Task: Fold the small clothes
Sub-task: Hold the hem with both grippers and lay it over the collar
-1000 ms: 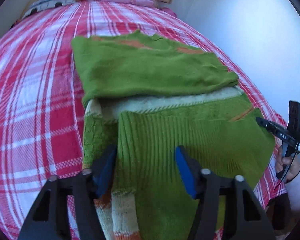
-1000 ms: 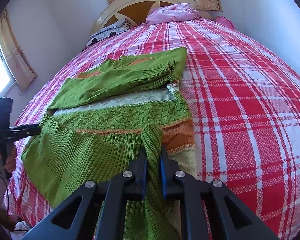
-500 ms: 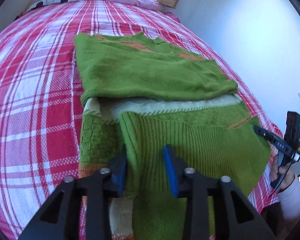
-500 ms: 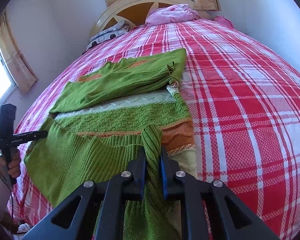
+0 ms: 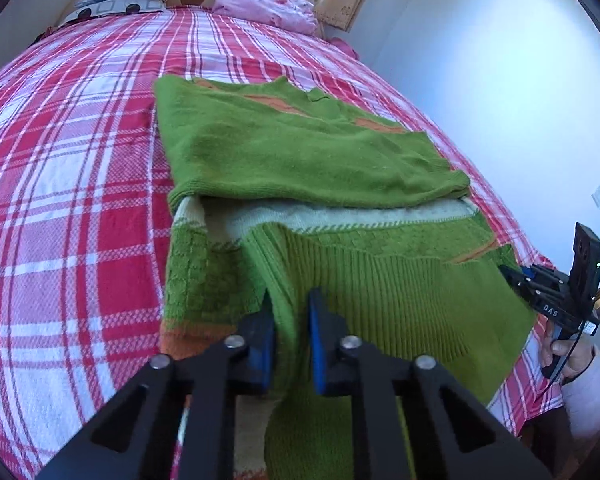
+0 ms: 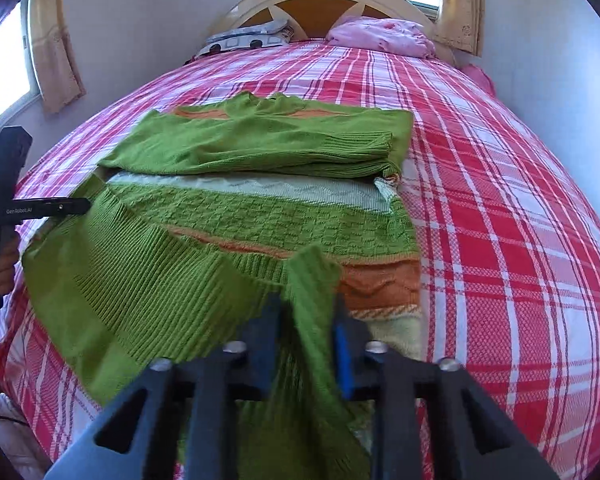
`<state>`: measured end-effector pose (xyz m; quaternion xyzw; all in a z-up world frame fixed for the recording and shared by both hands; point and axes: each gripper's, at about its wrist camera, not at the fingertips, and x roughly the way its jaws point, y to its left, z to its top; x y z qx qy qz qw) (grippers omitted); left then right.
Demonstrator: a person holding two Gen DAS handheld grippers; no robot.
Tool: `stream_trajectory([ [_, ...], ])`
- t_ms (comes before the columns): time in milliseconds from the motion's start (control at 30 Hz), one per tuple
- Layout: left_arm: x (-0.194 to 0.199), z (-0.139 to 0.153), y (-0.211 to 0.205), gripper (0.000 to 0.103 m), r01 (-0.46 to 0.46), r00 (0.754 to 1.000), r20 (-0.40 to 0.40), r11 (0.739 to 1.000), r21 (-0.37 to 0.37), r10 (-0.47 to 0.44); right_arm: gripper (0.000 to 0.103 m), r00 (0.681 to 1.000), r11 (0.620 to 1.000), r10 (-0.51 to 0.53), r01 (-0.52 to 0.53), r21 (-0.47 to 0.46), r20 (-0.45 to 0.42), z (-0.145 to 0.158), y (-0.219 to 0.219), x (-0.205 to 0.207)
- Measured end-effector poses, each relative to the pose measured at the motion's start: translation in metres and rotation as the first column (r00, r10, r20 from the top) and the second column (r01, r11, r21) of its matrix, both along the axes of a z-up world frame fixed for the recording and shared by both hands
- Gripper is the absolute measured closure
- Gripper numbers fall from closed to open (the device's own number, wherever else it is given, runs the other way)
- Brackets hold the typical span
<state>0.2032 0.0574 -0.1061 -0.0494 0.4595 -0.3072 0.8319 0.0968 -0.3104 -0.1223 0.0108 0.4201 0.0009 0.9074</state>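
Note:
A green knitted sweater point(image 5: 300, 152) with orange and pale bands lies on the red plaid bed point(image 5: 68, 168), its sleeves folded across the chest. Its ribbed bottom hem point(image 5: 400, 288) is lifted off the bed and hangs between both grippers. My left gripper point(image 5: 290, 312) is shut on the hem's left corner. My right gripper point(image 6: 308, 316) holds the hem's right corner point(image 6: 312, 272), with its jaws a little apart around the bunched knit. The right gripper also shows in the left wrist view point(image 5: 540, 292), and the left gripper shows in the right wrist view point(image 6: 40, 210).
Pillows point(image 6: 376, 36) and a patterned cushion point(image 6: 244, 40) lie against the headboard point(image 6: 320, 0). A wall point(image 5: 500, 80) runs along the bed's right side. Curtained windows point(image 6: 4, 68) are on the left. The bed's edge is near my right hand point(image 5: 560, 352).
My left gripper has closed from wide open onto the hem's left corner. The right gripper's jaws have eased slightly apart around the fabric, and both views have shifted forward over the sweater.

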Motion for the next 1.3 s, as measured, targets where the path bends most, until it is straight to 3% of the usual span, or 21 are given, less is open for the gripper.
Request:
stream_trajectory([
  [133,-0.006,0.012,0.001,0.093,-0.019,0.999,0.033,1.000,0.012,0.019,0.090,1.000,0.999,-0.027,0.028,-0.029,0.013,0.010,0.003,-0.003],
  [367,-0.004,0.055,0.008,0.093,-0.078,0.990,0.114,0.996,-0.031,0.081,0.092,0.986,0.999,-0.045,0.049,-0.024,0.158,0.073,0.005,-0.006],
  [467,0.003,0.065,0.012,0.093,-0.099,0.985,0.135,0.994,-0.044,0.104,0.092,0.981,0.996,-0.032,0.047,-0.077,0.192,0.088,0.010,0.006],
  [800,0.034,0.072,0.020,0.093,-0.186,0.975,0.115,0.981,-0.061,0.192,0.093,0.964,0.991,-0.058,0.088,-0.105,0.258,0.107,0.013,0.030],
  [1300,0.111,0.090,0.010,0.093,-0.286,0.945,0.147,0.956,-0.062,0.292,0.093,0.948,0.967,-0.062,0.135,-0.218,0.313,0.124,0.003,0.125],
])
